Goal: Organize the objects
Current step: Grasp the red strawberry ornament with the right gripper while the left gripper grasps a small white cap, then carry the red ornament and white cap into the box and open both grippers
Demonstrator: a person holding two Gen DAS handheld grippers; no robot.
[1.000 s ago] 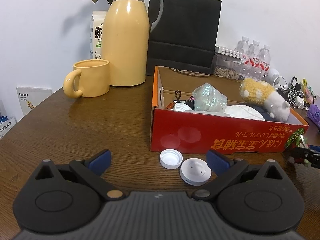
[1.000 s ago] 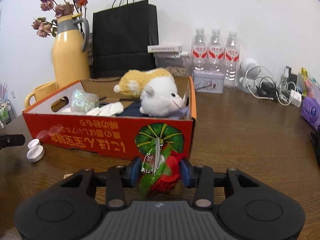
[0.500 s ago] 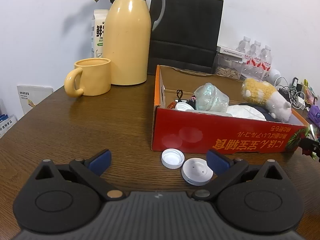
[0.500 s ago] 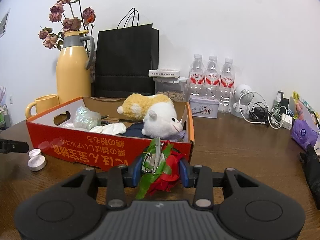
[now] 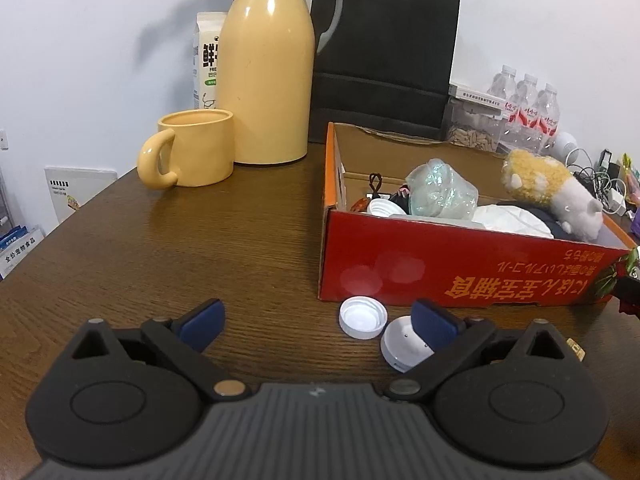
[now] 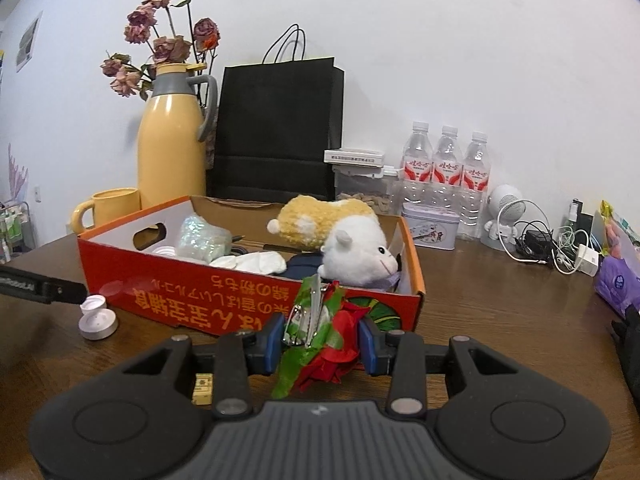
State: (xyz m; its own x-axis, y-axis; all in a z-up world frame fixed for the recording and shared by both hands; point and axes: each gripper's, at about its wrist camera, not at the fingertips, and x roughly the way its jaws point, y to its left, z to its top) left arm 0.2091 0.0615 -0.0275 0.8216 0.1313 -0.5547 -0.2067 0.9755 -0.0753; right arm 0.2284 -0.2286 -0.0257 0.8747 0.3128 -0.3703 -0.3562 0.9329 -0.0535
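My right gripper (image 6: 322, 342) is shut on a red and green flower clip (image 6: 328, 344) with a metal pin, held just in front of the near right corner of the red cardboard box (image 6: 160, 288). The box (image 5: 460, 268) holds a yellow and white plush toy (image 6: 348, 236), a shiny crumpled wrapper (image 5: 440, 192), white cloth and small items. My left gripper (image 5: 318, 322) stands open low over the table. A white bottle cap (image 5: 363, 317) lies between its fingers, and a white round puck (image 5: 400, 350) sits partly behind the right finger.
A yellow mug (image 5: 188, 154), a yellow thermos jug (image 5: 266, 64) and a black paper bag (image 5: 384, 52) stand behind the box. Three water bottles (image 6: 446, 168), a tin (image 6: 430, 226), a small white fan and tangled cables (image 6: 544, 240) line the back right.
My right gripper has drifted a little and tipped upward with the flower clip still in it, so the box sits lower in its view. The left gripper has stayed in place.
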